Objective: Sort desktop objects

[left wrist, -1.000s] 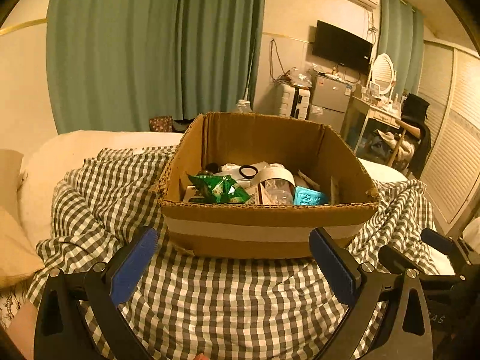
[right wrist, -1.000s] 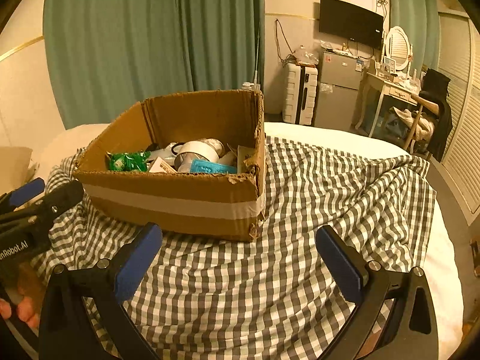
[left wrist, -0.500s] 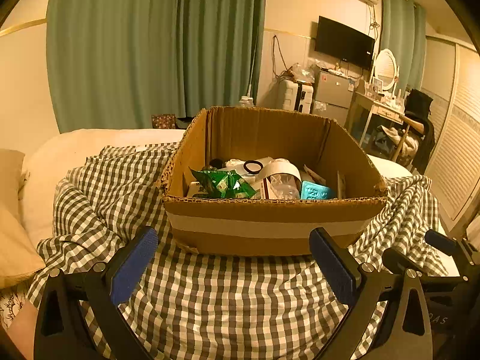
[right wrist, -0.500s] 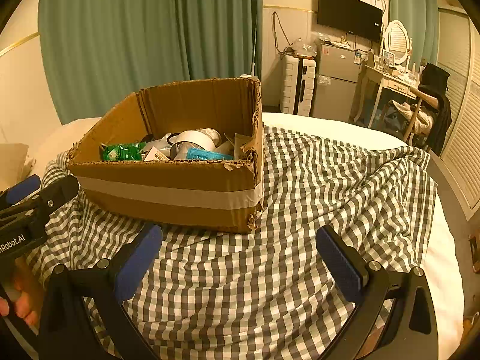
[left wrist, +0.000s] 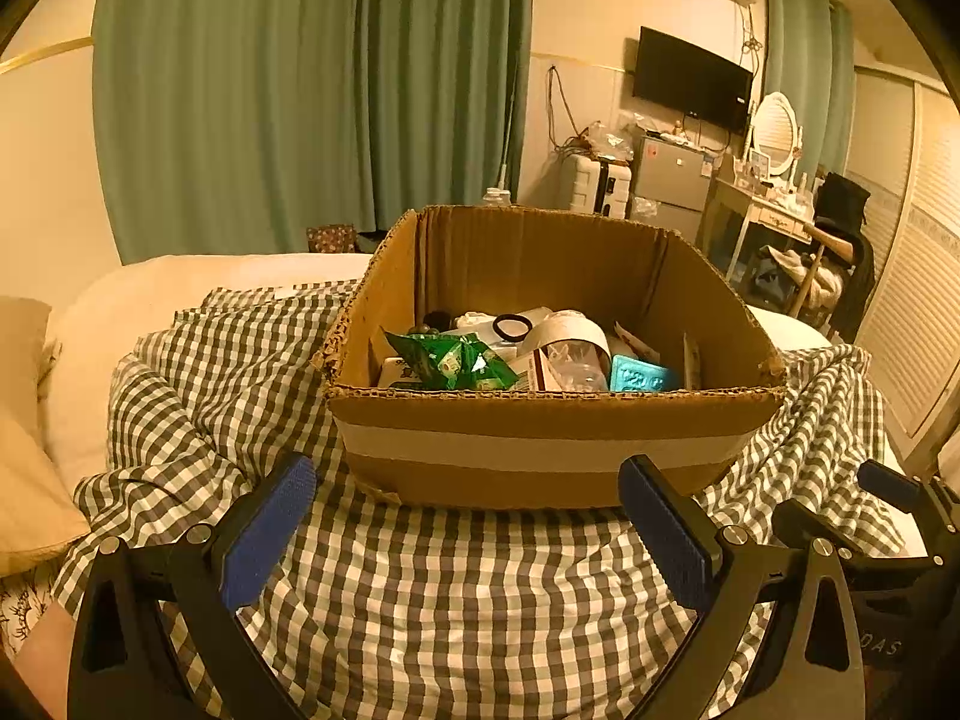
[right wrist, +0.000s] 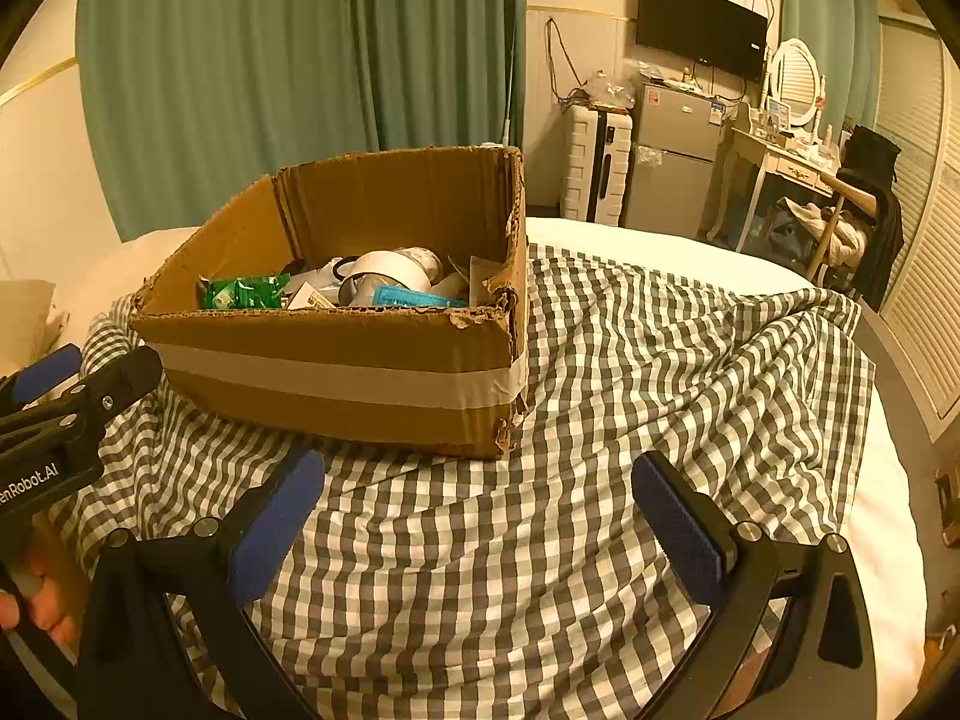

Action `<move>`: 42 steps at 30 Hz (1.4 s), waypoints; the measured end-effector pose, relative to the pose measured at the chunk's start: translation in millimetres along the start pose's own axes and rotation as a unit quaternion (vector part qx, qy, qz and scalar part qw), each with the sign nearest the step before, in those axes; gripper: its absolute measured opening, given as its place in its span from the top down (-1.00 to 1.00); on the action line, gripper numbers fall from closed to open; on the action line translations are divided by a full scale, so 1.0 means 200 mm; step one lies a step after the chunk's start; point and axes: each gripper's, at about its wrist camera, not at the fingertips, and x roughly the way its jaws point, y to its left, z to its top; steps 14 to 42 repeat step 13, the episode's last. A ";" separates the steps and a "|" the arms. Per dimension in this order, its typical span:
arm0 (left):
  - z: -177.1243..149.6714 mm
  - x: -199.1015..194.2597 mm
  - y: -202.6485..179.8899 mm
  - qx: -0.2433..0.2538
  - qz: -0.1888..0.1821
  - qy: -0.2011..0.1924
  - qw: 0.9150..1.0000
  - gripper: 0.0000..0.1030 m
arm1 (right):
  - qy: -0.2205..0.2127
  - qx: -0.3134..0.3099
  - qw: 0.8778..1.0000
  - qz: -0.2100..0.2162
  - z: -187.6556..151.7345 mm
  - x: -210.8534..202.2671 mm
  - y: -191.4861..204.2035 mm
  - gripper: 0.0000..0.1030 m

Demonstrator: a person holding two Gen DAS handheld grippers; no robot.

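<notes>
An open cardboard box (left wrist: 540,450) (right wrist: 336,378) with a pale tape band sits on a checked cloth (left wrist: 456,600) (right wrist: 600,420) over a bed. Inside lie a green snack packet (left wrist: 456,360) (right wrist: 243,291), a white tape roll (left wrist: 570,330) (right wrist: 384,267), a black hair band (left wrist: 511,327), a teal embossed pack (left wrist: 639,375) (right wrist: 414,298) and other small items. My left gripper (left wrist: 465,516) is open, empty, just short of the box's near wall. My right gripper (right wrist: 477,510) is open and empty, before the box's right corner. The left gripper's black body (right wrist: 66,420) shows at the right view's left edge.
Green curtains (left wrist: 300,90) hang behind the bed. A suitcase (right wrist: 600,162), small fridge (right wrist: 675,162), wall TV (right wrist: 699,24) and dressing table with mirror (right wrist: 792,150) stand at the right back. A pillow (left wrist: 24,480) lies left. A person's fingers (right wrist: 36,606) show lower left.
Both grippers have risen and tilted slightly, so the box sits lower and a bit nearer in each view. Both stay open and empty; the box contents are unmoved.
</notes>
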 end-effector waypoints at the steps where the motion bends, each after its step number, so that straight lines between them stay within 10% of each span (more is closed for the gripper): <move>1: 0.00 0.00 0.00 0.000 0.003 -0.001 1.000 -1.00 | 0.000 -0.001 1.000 -0.001 0.00 0.00 0.00 -0.99; 42: -0.02 0.03 -0.02 0.000 -0.017 0.005 1.000 -1.00 | 0.005 -0.006 1.000 -0.005 -0.02 0.01 0.01 -0.99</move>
